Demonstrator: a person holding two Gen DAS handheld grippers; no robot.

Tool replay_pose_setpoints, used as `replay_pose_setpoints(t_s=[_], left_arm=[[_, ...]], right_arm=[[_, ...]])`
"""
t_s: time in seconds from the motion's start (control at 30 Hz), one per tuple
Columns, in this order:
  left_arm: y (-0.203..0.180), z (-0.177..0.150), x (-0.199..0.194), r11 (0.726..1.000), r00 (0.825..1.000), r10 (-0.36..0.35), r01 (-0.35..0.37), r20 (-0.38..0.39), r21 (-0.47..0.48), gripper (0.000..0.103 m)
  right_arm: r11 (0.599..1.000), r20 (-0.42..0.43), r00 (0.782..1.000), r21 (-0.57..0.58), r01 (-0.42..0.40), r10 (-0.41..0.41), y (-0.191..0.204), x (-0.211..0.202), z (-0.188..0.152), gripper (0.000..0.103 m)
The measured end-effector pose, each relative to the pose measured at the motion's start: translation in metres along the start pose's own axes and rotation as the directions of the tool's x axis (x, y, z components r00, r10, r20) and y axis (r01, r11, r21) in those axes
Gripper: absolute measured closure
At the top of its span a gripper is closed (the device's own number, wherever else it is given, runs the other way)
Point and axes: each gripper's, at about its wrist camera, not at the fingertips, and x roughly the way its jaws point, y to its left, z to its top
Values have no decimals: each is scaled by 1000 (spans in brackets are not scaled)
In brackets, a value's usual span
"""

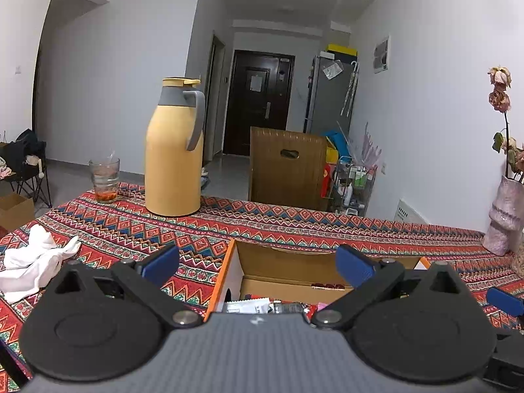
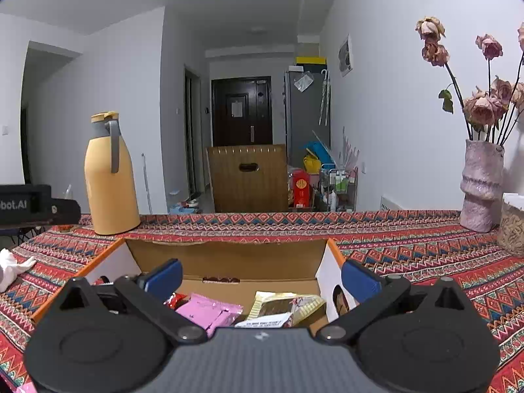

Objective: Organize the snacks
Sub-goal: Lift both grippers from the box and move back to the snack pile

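Observation:
An open cardboard box (image 2: 226, 255) with orange edges sits on the patterned tablecloth; it also shows in the left wrist view (image 1: 288, 268). Inside lie snack packets: a pink packet (image 2: 209, 312), a yellow-brown packet (image 2: 288, 304), a red one (image 2: 173, 299) and a white-labelled one (image 1: 249, 304). My right gripper (image 2: 260, 278) is open and empty, just above the box's near side. My left gripper (image 1: 257, 263) is open and empty over the box's near left part. The right gripper's blue finger (image 1: 504, 299) shows at the right edge of the left wrist view.
A yellow thermos jug (image 1: 175, 150) and a glass (image 1: 104, 180) stand at the table's far left. A white cloth (image 1: 32, 262) lies at left. A pink vase (image 2: 479, 186) with dried roses and a jar (image 2: 512, 229) stand at right. A wooden chair back (image 2: 247, 178) is behind the table.

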Motion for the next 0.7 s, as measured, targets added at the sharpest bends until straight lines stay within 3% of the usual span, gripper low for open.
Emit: replay_pose_setpoints(t_s=[0.4, 0.7], left_arm=[[7, -2, -25, 999, 1000, -15, 16, -24, 28, 0], [32, -25, -43, 997, 998, 13, -9, -62, 72, 0]], right_arm=[[999, 23, 1000, -35, -2, 3, -3, -30, 7, 0], [997, -13, 1000, -74, 21, -22, -12, -62, -20, 0]])
